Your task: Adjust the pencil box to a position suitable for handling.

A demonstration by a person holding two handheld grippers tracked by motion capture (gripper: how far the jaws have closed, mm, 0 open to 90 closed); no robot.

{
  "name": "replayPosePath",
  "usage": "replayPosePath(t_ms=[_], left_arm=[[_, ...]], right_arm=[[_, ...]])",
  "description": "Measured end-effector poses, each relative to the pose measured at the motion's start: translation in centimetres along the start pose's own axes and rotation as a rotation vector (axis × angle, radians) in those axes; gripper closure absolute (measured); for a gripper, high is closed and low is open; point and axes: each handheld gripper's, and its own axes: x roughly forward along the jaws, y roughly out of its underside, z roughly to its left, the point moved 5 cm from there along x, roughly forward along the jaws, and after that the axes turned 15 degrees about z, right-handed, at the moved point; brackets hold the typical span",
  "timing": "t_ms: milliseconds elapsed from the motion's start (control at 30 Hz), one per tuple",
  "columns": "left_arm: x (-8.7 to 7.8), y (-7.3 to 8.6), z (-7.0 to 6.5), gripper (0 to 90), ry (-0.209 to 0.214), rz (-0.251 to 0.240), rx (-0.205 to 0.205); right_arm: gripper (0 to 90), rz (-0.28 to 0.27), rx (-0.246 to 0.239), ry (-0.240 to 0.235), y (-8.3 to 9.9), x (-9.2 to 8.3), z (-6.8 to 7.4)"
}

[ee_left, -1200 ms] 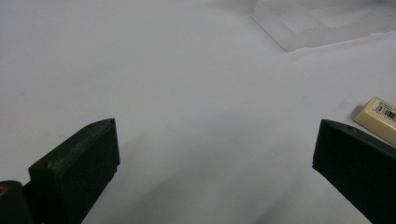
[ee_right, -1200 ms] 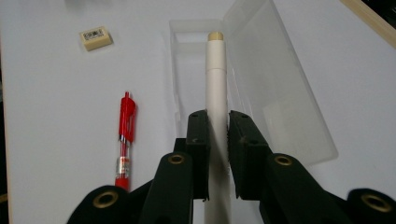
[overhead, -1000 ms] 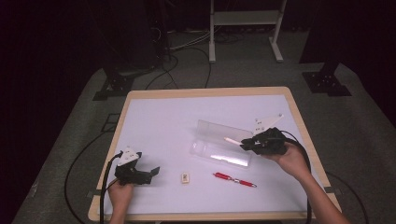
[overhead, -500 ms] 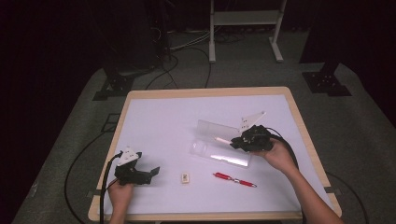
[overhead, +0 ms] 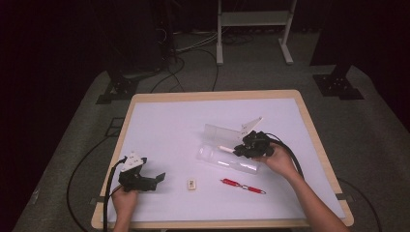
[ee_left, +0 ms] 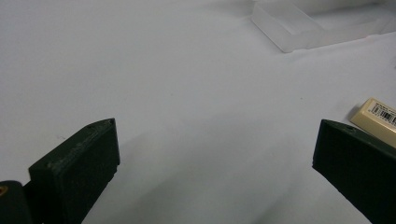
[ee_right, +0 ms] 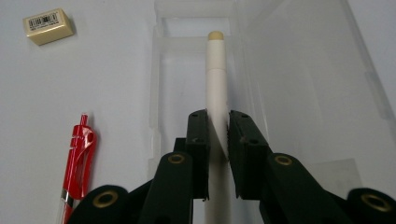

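My right gripper [overhead: 238, 150] [ee_right: 218, 133] is shut on a white pen [ee_right: 216, 79] [overhead: 226, 148]. The pen points forward over the open clear plastic case [overhead: 226, 157] [ee_right: 299, 79], low above its tray half. A red pen [overhead: 242, 186] [ee_right: 78, 161] lies on the white table [overhead: 169, 130] near the case. A small cream eraser [overhead: 192, 183] [ee_right: 48, 26] [ee_left: 377, 119] with a barcode label lies between the two hands. My left gripper [overhead: 157, 180] [ee_left: 215, 158] rests at the table's front left, jaws wide open with nothing between them, the eraser just beyond its right jaw.
The case's clear lid [overhead: 220, 131] lies folded open toward the table's far side; a corner of the case [ee_left: 299, 25] appears in the left gripper view. Black cables [overhead: 109, 183] trail from both grippers off the table edge. Stands and cables sit on the dark floor beyond.
My right gripper has moved left and down with the white pen, from beside the case to over its tray. The left gripper has not moved.
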Motion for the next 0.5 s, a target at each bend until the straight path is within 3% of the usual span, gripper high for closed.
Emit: replayPosePath(t_ms=[500], left_arm=[[0.0, 0.0, 0.0, 0.1, 0.002, -0.002, -0.002]], right_arm=[[77.7, 0.040, 0.008, -0.025, 0.4, 2.4, -0.1]])
